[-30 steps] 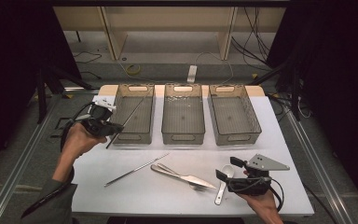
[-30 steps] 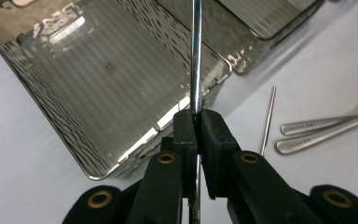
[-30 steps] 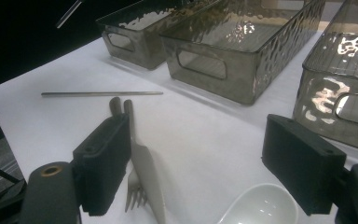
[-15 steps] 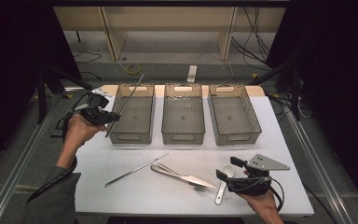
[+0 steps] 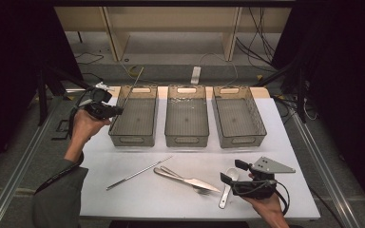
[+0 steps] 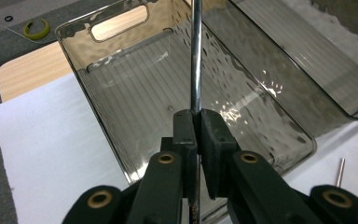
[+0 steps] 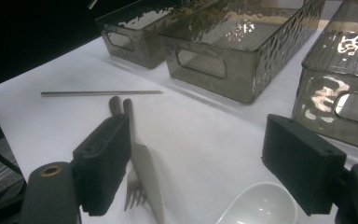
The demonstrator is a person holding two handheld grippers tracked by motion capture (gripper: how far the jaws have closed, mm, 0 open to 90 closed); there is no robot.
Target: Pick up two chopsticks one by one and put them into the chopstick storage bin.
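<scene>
Since your left gripper (image 6: 196, 128) is clamped on the thin metal chopstick (image 6: 196, 56) over the left bin (image 5: 134, 137), it is probably light, stiff and slippery, so hold near its middle, while your right gripper (image 7: 205, 168) stands apart.

A thin metal chopstick (image 5: 132, 88) is up in the air, pinched at its lower end in the closed left claw (image 6: 196, 122), slanting up and away over the left smoky plastic bin (image 5: 134, 122). Its twin, the second chopstick (image 5: 139, 173), lies flat on the white tabletop (image 5: 123, 199) in front of the bins. Just beside it rest a knife (image 5: 197, 182) and fork (image 7: 133, 186), overlapping. A white spoon (image 5: 228, 183) sits at the open right claw (image 7: 205, 168).
</scene>
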